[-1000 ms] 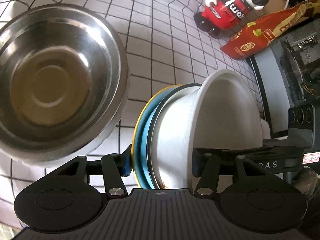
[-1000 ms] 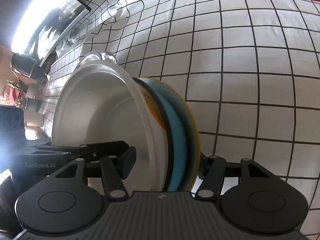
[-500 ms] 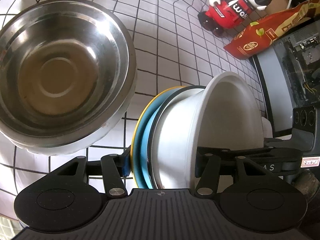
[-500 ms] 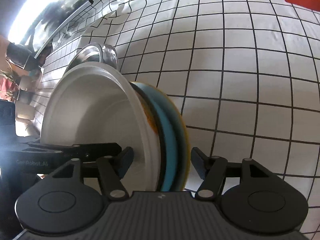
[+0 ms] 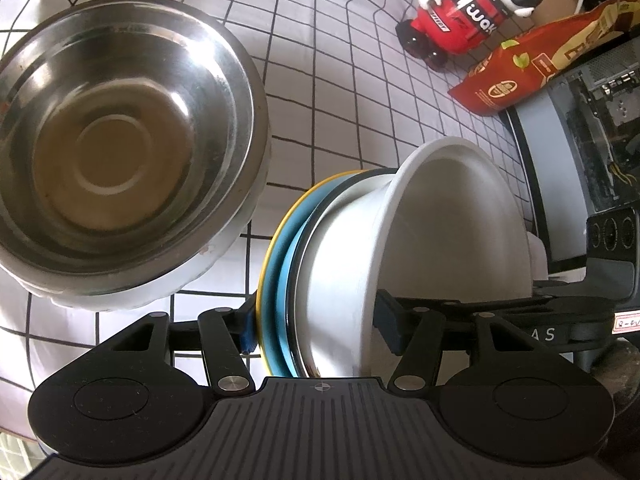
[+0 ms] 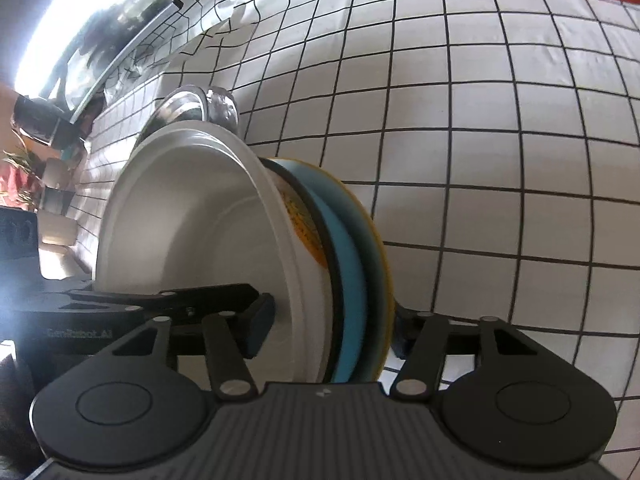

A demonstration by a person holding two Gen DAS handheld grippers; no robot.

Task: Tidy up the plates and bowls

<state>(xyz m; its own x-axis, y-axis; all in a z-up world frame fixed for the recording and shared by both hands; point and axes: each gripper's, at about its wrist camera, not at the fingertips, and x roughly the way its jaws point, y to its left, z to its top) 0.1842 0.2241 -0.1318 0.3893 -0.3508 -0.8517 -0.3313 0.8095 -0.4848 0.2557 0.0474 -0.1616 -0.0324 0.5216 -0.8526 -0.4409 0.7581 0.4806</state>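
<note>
A stack of dishes is held between both grippers: a white bowl (image 5: 452,220) on a white plate, a blue plate (image 5: 286,256) and a yellow plate. My left gripper (image 5: 316,332) is shut on one side of the stack. My right gripper (image 6: 332,328) is shut on the opposite side, where the white bowl (image 6: 192,220) and blue plate (image 6: 348,264) show. The stack is above the checked cloth (image 6: 480,120). A large steel bowl (image 5: 116,148) sits on the cloth left of the stack; its rim also shows in the right wrist view (image 6: 192,104).
A red and white toy robot (image 5: 468,8) and a red snack bag (image 5: 532,68) lie at the far side of the cloth. A dark appliance (image 5: 592,132) stands at the right. A bright window and shelves (image 6: 60,80) are beyond the table's edge.
The stack has moved with both grippers, away from the steel bowl and a little higher. The steel bowl now sits further left and more of it shows in both views.
</note>
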